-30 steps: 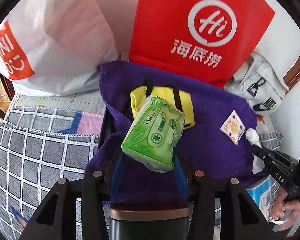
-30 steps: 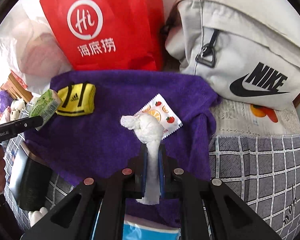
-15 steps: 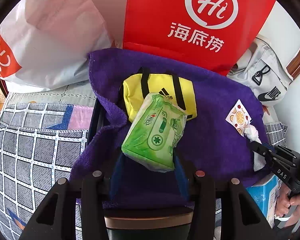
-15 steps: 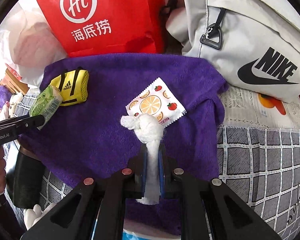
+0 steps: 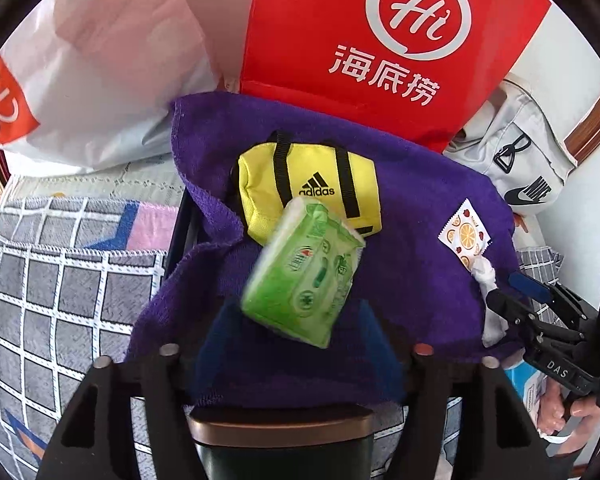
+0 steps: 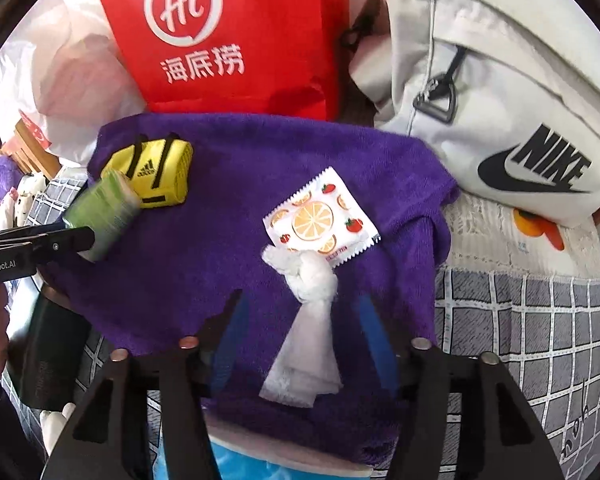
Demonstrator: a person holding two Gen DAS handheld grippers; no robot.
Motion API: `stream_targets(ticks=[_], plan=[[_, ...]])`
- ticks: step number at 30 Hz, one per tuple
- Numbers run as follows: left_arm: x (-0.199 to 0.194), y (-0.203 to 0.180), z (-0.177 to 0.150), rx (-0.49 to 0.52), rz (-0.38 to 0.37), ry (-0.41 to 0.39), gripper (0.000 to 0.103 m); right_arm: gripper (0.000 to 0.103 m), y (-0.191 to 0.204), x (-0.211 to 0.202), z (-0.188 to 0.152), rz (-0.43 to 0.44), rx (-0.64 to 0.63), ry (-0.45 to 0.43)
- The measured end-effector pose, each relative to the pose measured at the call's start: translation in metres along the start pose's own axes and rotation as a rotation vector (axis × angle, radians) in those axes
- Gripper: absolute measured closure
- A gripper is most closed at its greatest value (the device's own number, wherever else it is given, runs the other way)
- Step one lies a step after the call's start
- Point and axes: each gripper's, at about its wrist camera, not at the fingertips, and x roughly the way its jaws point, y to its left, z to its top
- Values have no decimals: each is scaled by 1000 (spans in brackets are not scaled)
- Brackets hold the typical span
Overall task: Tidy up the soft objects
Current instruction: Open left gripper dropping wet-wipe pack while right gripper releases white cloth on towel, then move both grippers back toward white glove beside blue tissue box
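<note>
A purple towel (image 5: 420, 264) (image 6: 228, 184) is spread out. On it lie a yellow adidas pouch (image 5: 308, 184) (image 6: 156, 176) and an orange-print sachet (image 5: 464, 236) (image 6: 320, 220). My left gripper (image 5: 296, 336) stands open; the green tissue pack (image 5: 304, 276) (image 6: 104, 212) is blurred between its spread fingers, just in front of the pouch. My right gripper (image 6: 300, 340) is open; the knotted white cloth (image 6: 308, 304) (image 5: 486, 280) lies between its fingers on the towel, its knot touching the sachet.
A red Hi bag (image 5: 380, 40) (image 6: 228, 36) and a white plastic bag (image 5: 92, 64) stand behind the towel. A grey Nike bag (image 6: 500, 120) lies at the right. A checked grey sheet (image 5: 60, 280) (image 6: 540, 328) surrounds the towel. A blue pack (image 6: 240, 464) lies under its near edge.
Both grippers have opened. The left let go of the green tissue pack, which drops by the yellow pouch. The right let go of the white cloth beside the sachet.
</note>
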Motion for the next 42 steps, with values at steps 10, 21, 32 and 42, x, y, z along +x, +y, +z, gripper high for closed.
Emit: stream_targets(ticks=[10,21,32,42], plan=[[-21,-2,-1,-8,11,-26,35,32,21,-24,0,-45,-66,-58],[-76,-7,-33,6,2,-71,35,26,30,-106,-27,-6,19,-188],[-136,-15,-101,22,8,-122,35,26,50,-185,-91,14,65,-260],[-152,-17,-157,30,12,-113,35,25,69,-225,-146,21,83,-284]])
